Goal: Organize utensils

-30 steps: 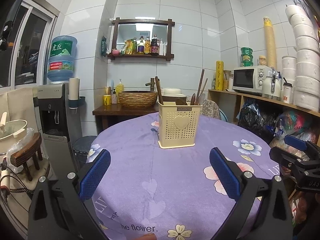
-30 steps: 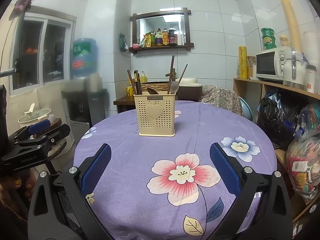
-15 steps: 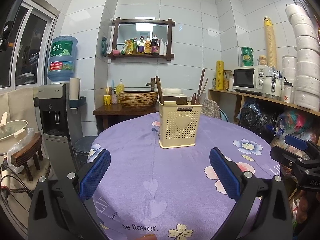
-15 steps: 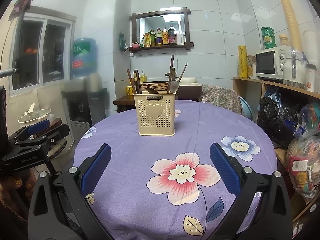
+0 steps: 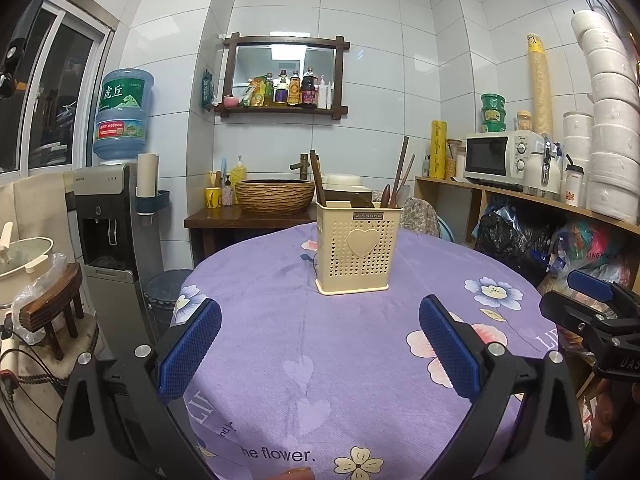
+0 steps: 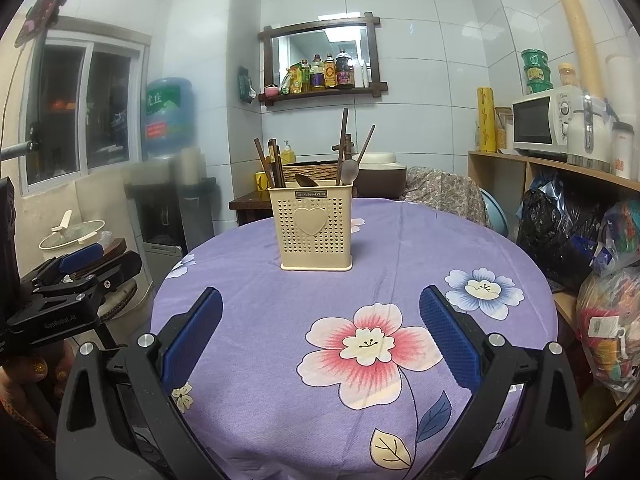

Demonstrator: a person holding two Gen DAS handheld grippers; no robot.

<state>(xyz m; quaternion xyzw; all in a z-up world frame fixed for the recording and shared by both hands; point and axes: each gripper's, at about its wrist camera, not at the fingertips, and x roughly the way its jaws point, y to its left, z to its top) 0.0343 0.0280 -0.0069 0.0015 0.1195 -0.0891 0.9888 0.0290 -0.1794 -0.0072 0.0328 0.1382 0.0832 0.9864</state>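
Both grippers' blue-padded fingers [image 5: 188, 344] [image 6: 450, 340] stand spread, empty, over the purple floral table [image 5: 280, 320]. Mid-table, the perforated cream utensil holder [image 6: 312, 228] holds wooden utensils; only the right view shows its spoon [image 6: 349, 170].

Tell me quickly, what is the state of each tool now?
Left tool: open, holding nothing.
Right tool: open, holding nothing.
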